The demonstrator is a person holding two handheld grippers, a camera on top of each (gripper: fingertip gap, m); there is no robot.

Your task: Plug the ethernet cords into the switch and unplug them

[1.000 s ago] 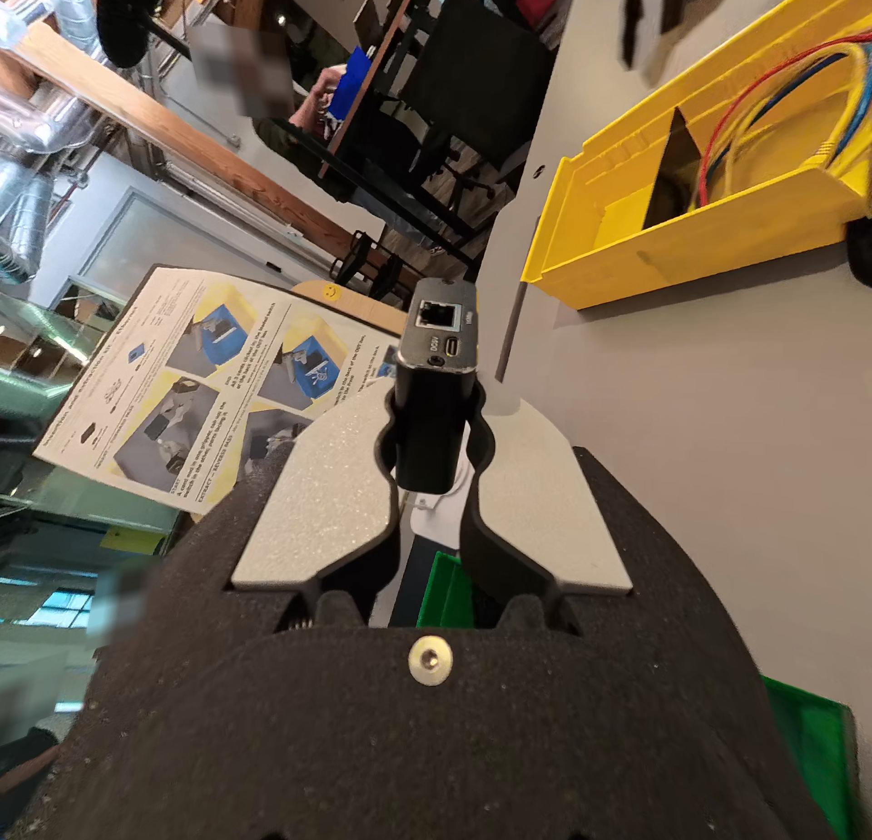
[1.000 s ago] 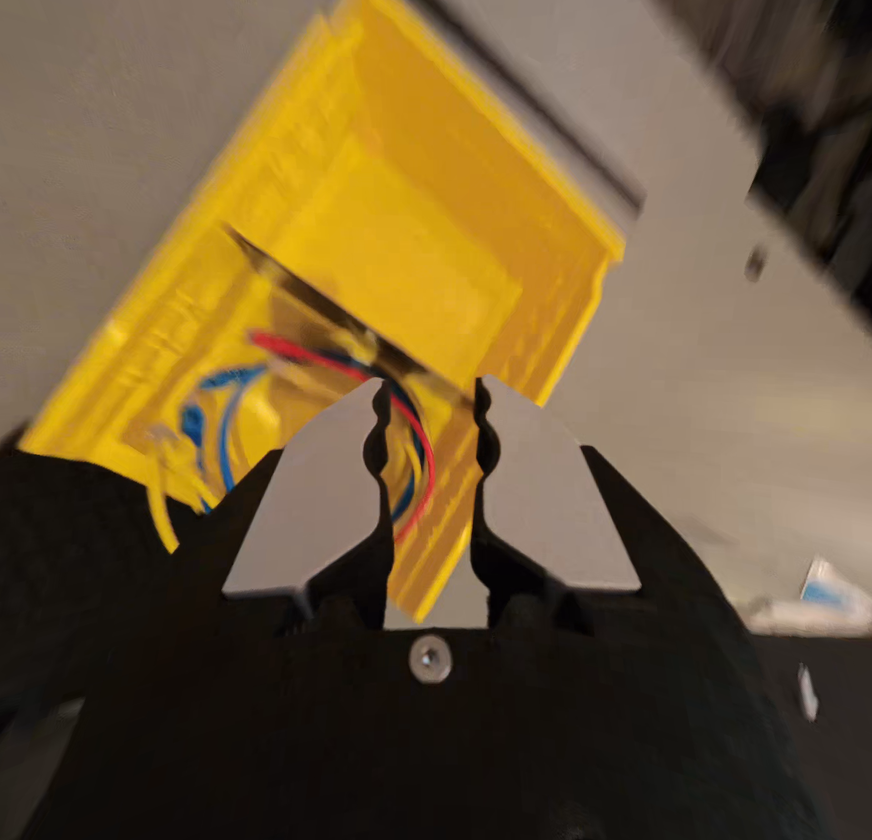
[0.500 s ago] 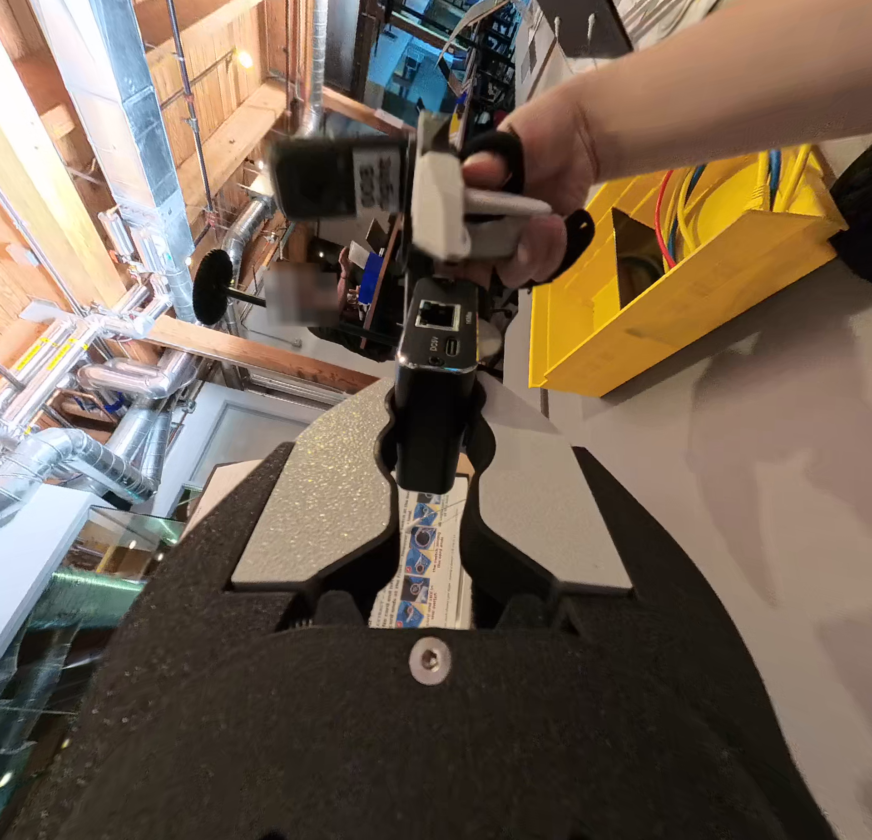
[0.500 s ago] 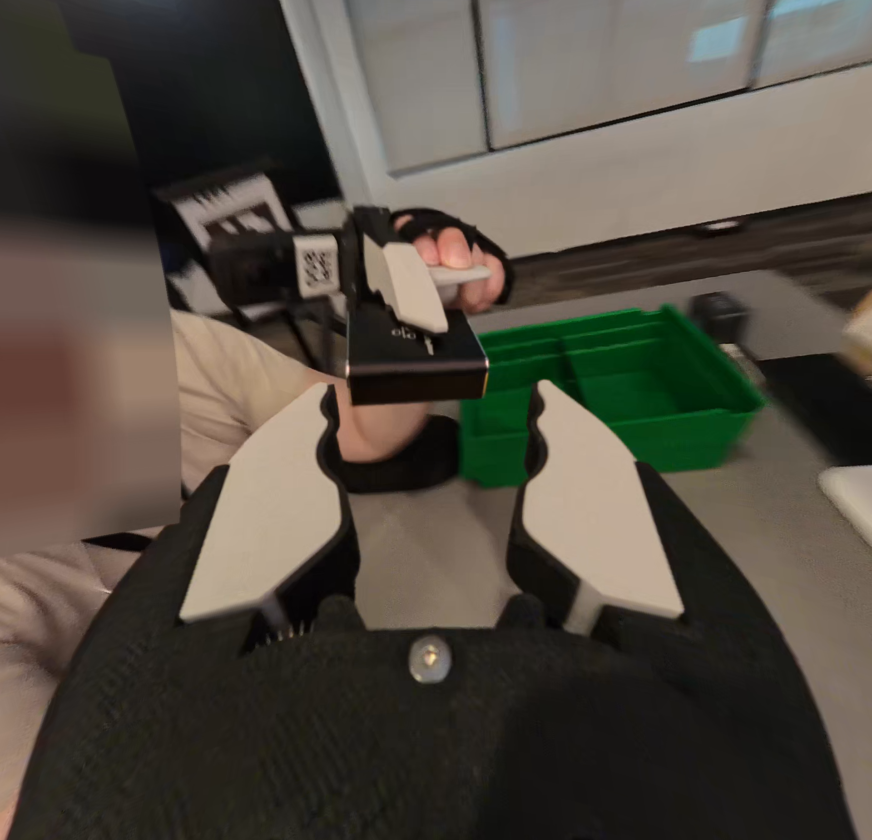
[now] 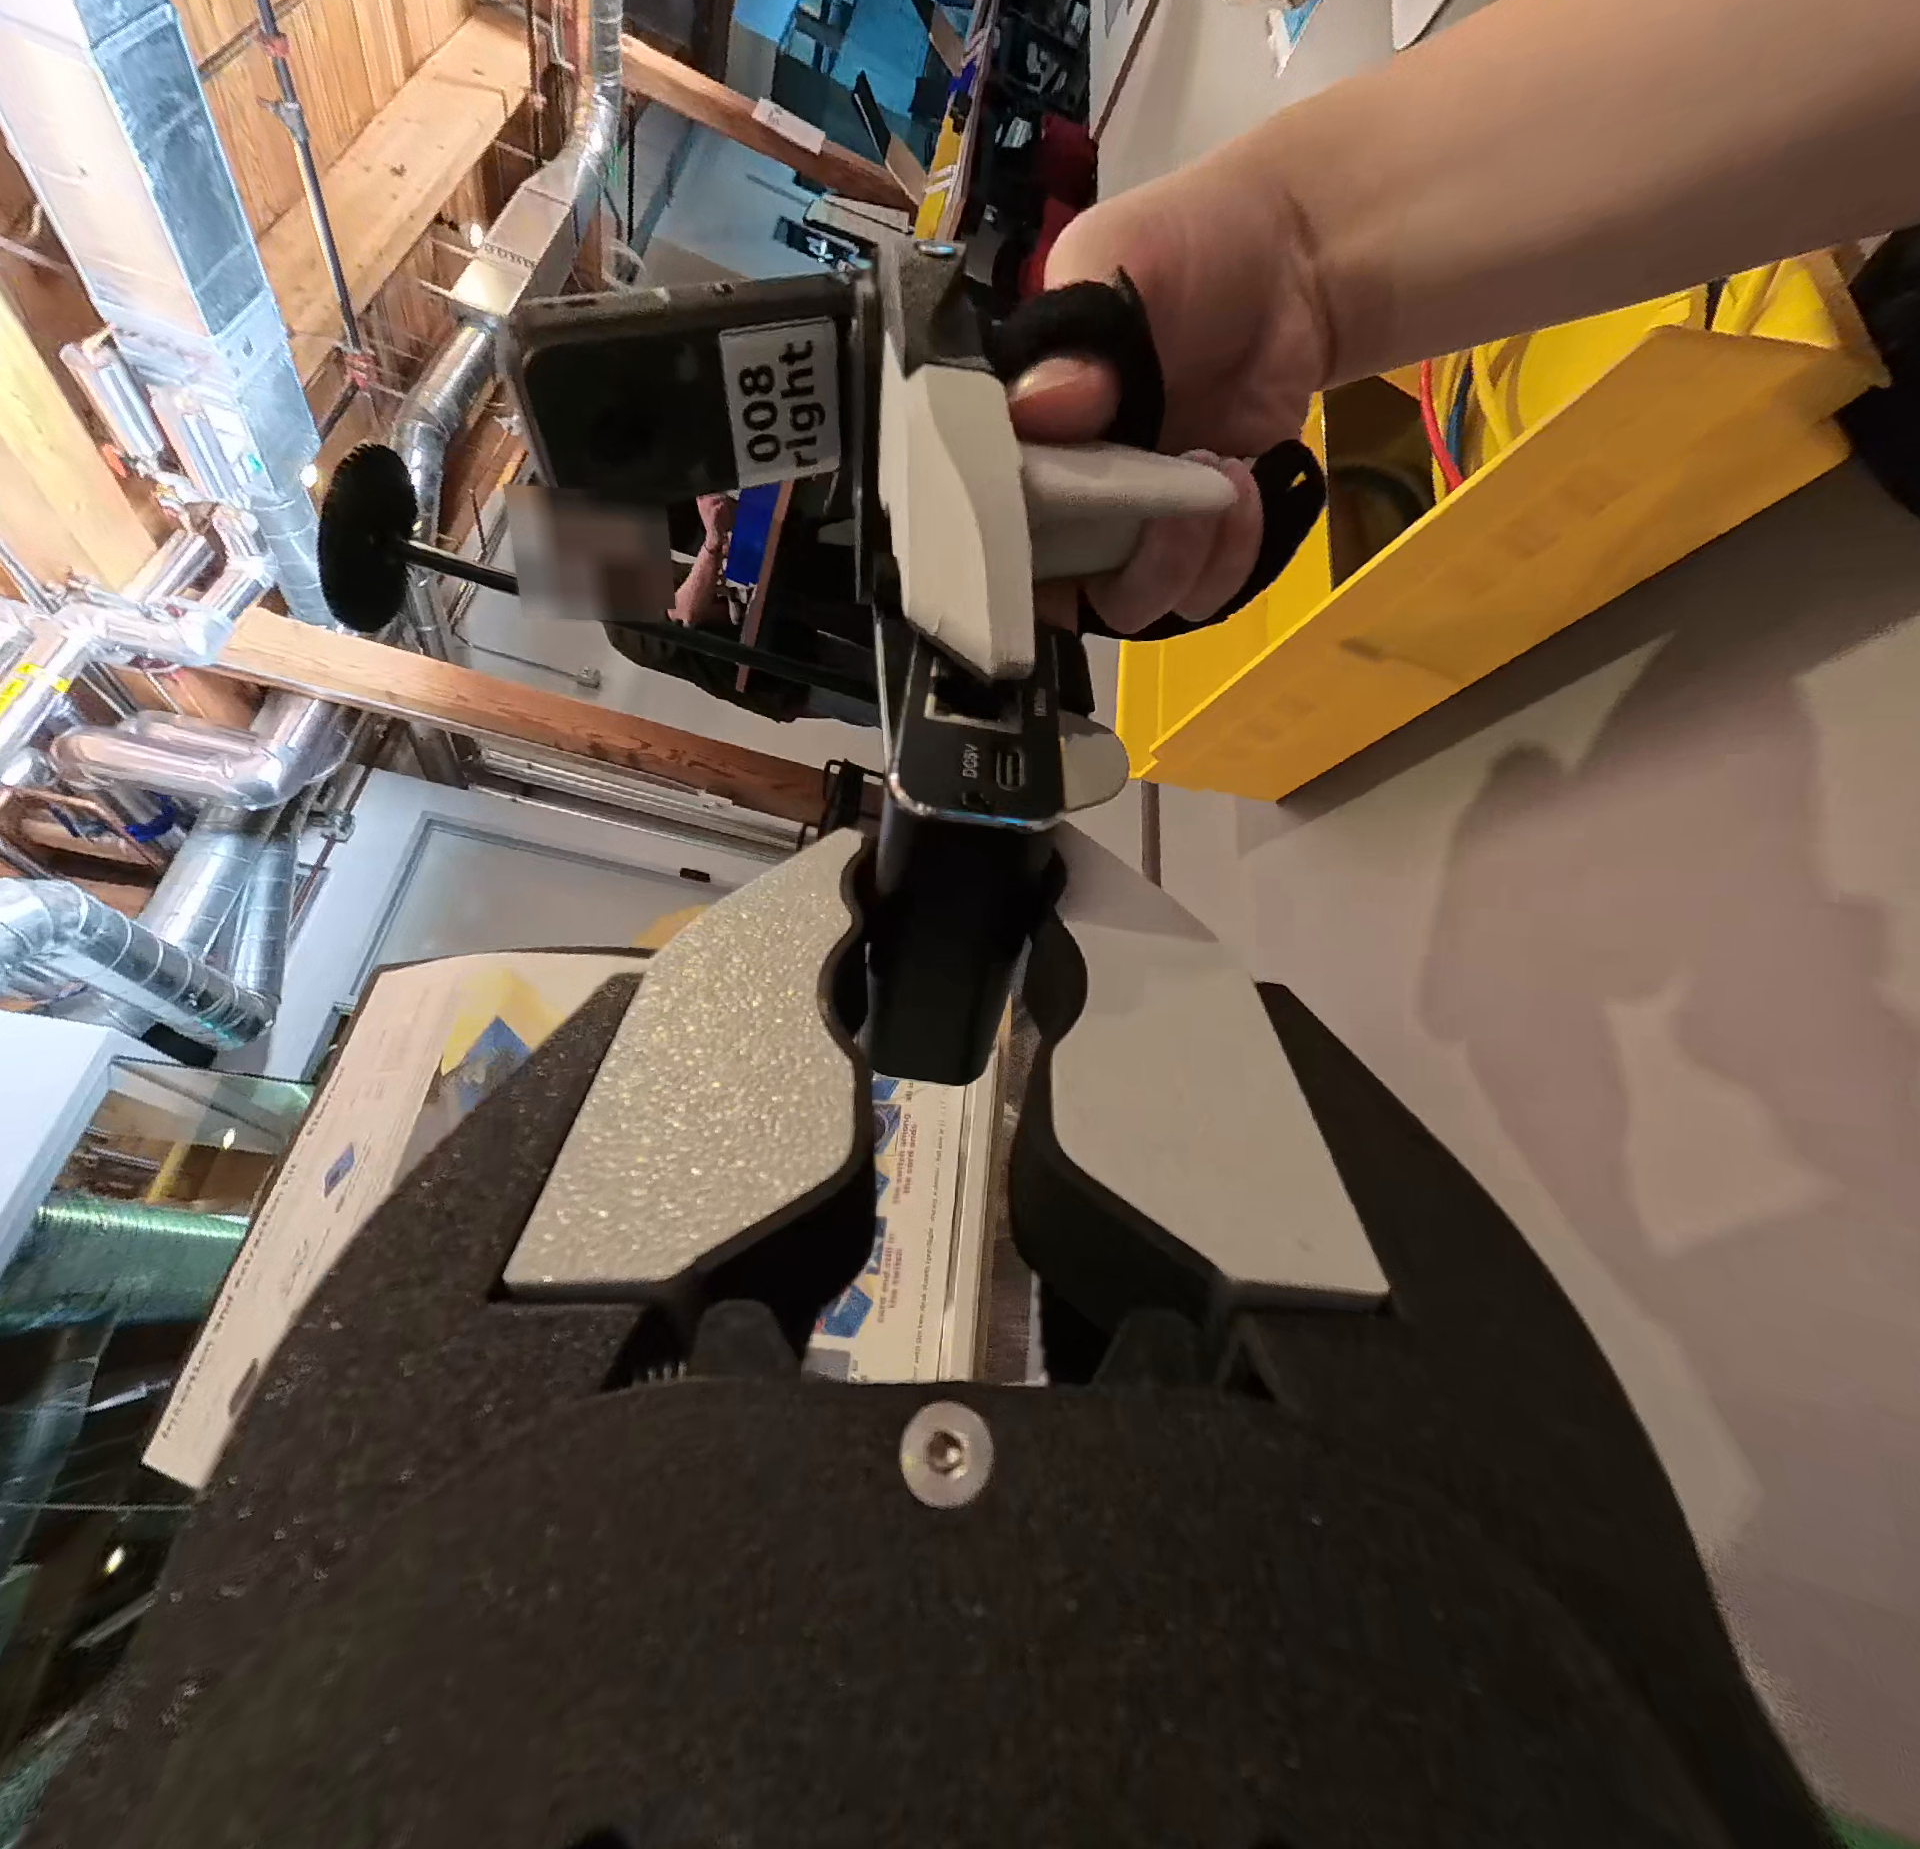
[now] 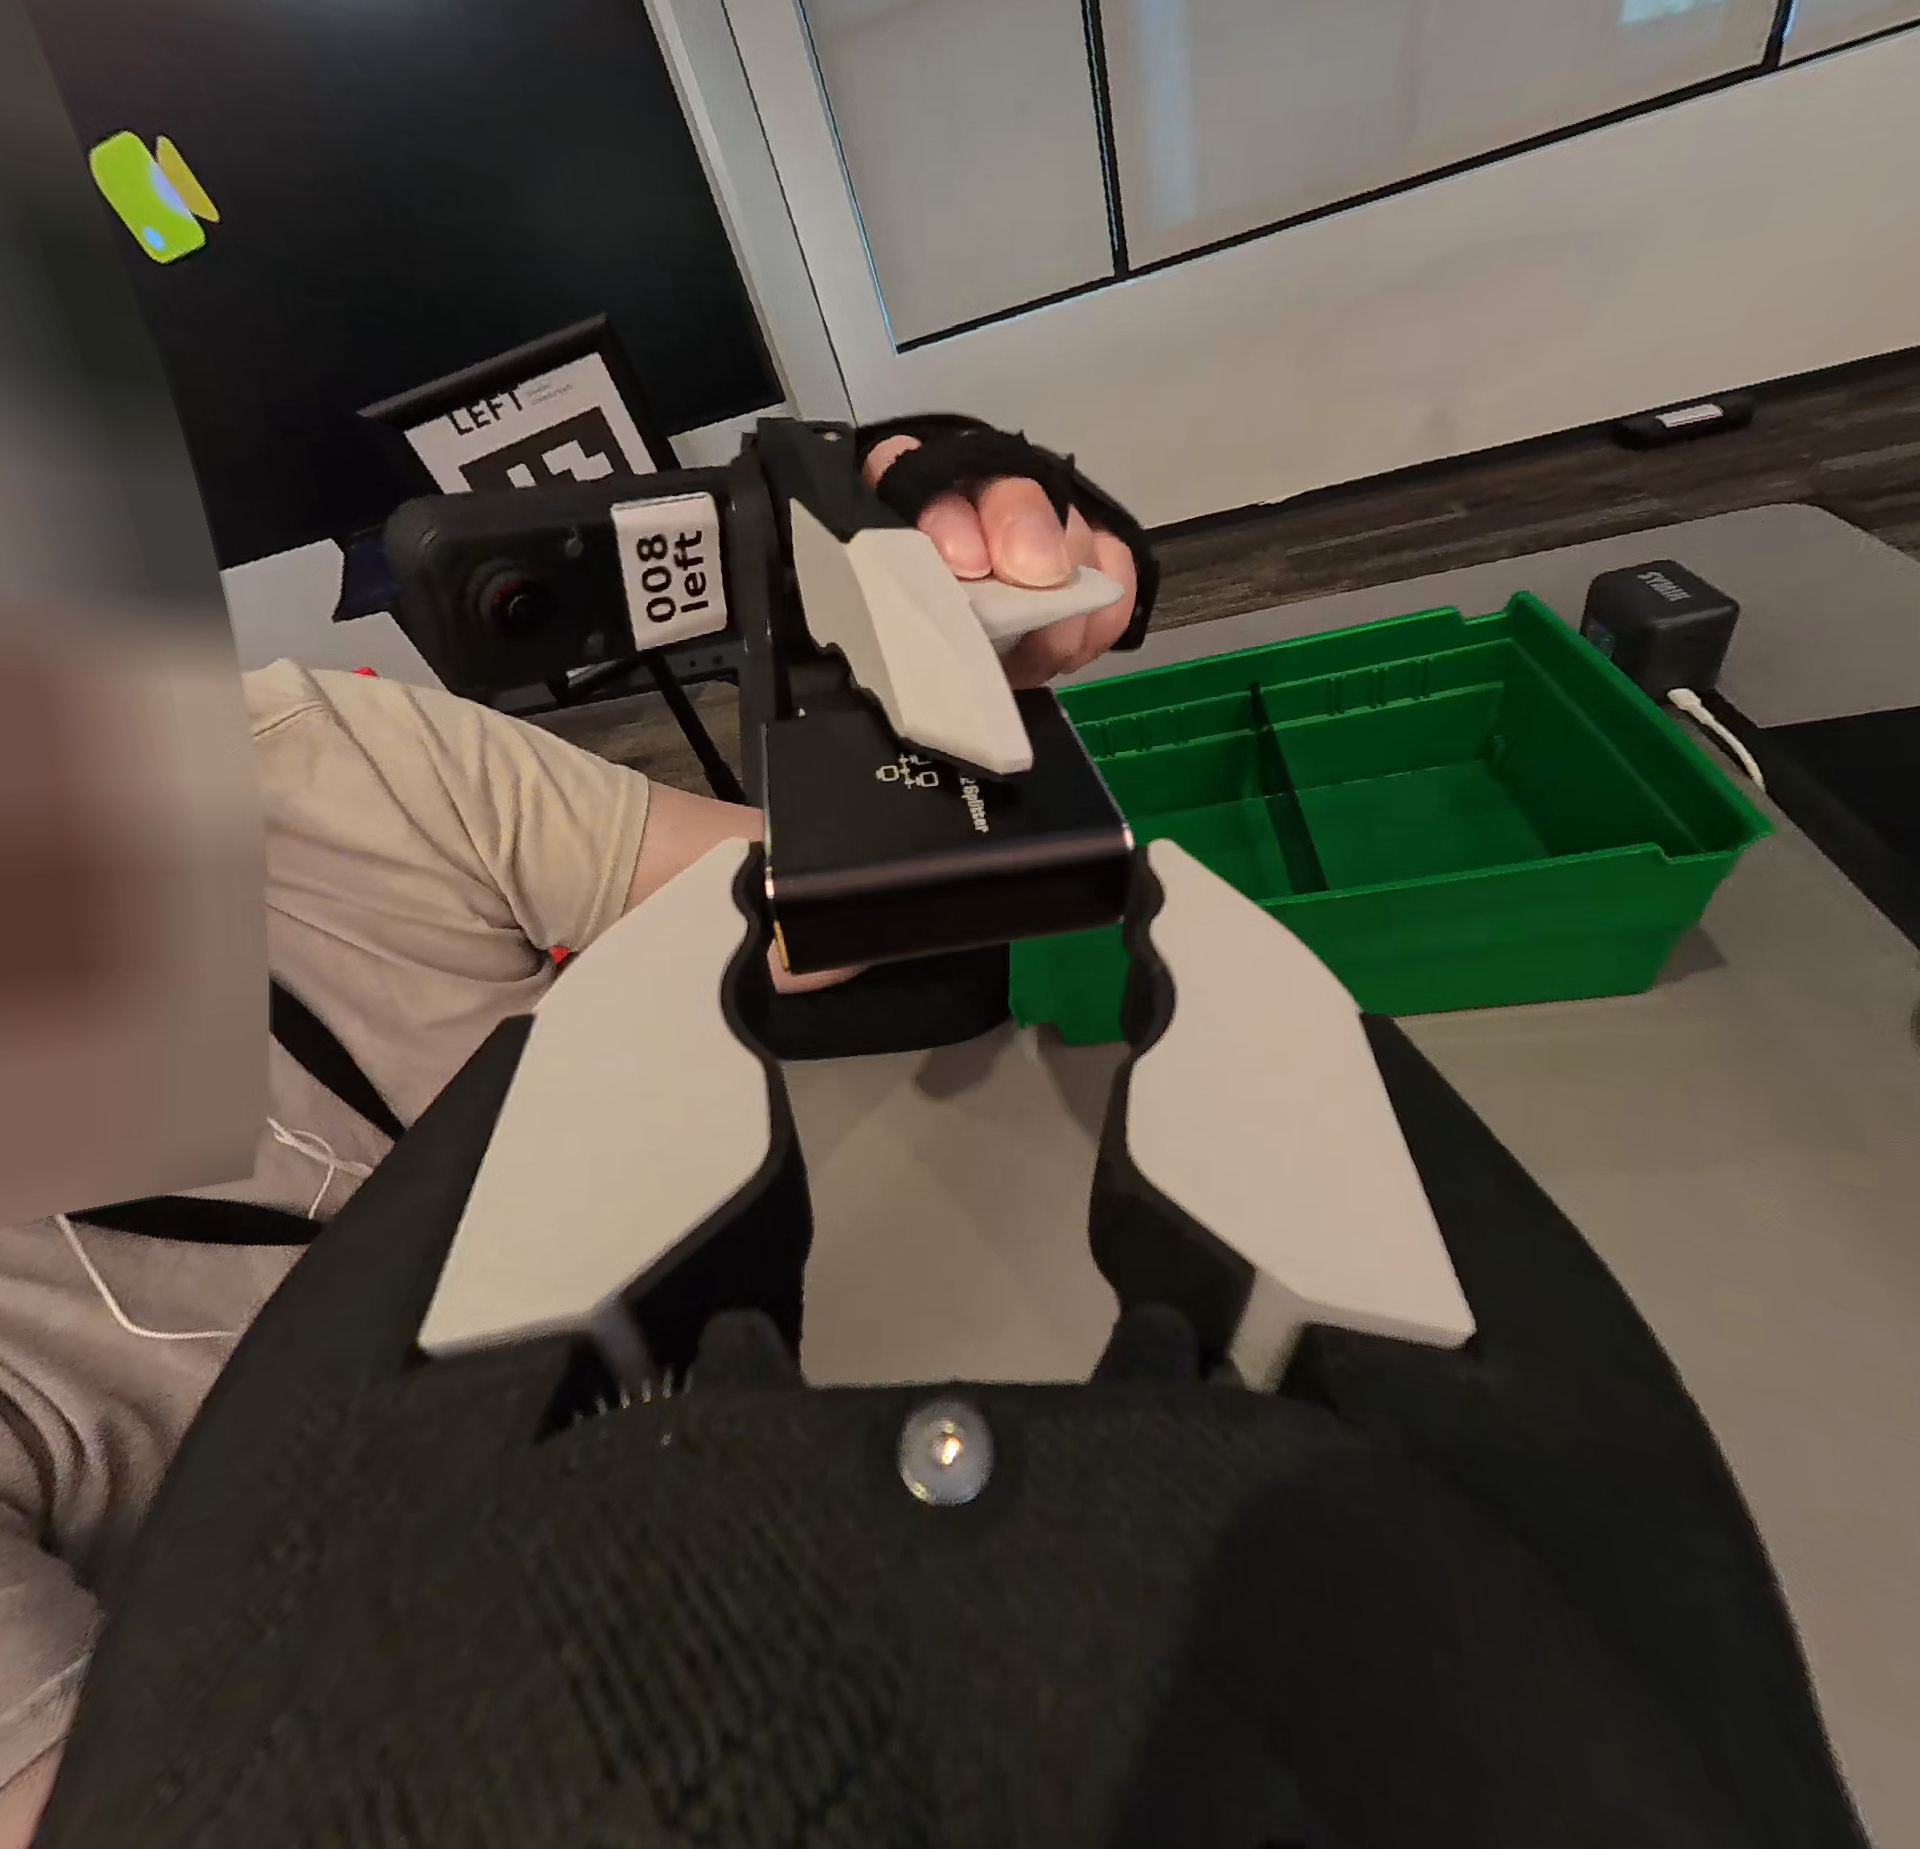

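My left gripper (image 5: 956, 854) is shut on a black switch (image 5: 971, 760) and holds it in the air, port end pointing away. The switch also shows in the right wrist view (image 6: 935, 843). My right gripper (image 6: 948, 864) is open, with one fingertip on each side of the switch's end. I cannot tell if the fingertips touch it. In the left wrist view the right gripper's fingers (image 5: 956, 532) straddle the port end. Red, blue and yellow ethernet cords (image 5: 1439, 417) lie in a yellow bin (image 5: 1507, 573), and none is plugged in.
A green divided bin (image 6: 1455, 916) stands on the grey table (image 6: 1610, 1176) behind the switch, with a small black box (image 6: 1662, 615) past it. A printed instruction sheet (image 5: 395, 1124) lies at the table's left. The person's torso (image 6: 416, 864) is close on the left. Only a small space, under 4 cm, lies between the two pairs of fingers.
My right gripper swung from over the yellow bin to face the left gripper, opened wider and closed in around the switch. The left gripper tilted upward with the switch.
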